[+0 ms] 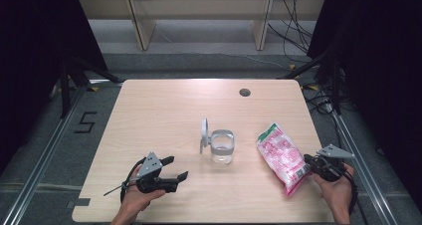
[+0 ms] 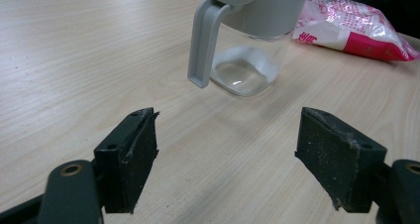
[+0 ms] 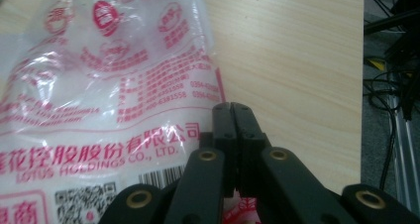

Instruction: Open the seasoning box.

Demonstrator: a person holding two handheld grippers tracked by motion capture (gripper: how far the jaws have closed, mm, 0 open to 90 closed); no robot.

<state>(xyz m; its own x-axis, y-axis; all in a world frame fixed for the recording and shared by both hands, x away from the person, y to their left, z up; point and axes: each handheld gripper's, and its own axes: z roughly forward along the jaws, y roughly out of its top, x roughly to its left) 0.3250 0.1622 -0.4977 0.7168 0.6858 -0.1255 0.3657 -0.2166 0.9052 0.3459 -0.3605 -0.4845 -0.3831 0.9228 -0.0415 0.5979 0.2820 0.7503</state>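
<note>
My right gripper fingers pinch the pink-and-white plastic bag on the light wooden table, while my left gripper fingers spread toward the clear grey-lidded jar.

A lab-like recording station is shown rather than a home or shop. A plain wooden tabletop is enclosed by black curtains and flanked by aluminium frame rails on a grey carpeted floor. Loose cables are trailed across that floor, and a taped number marking is seen beside the tabletop.
</note>
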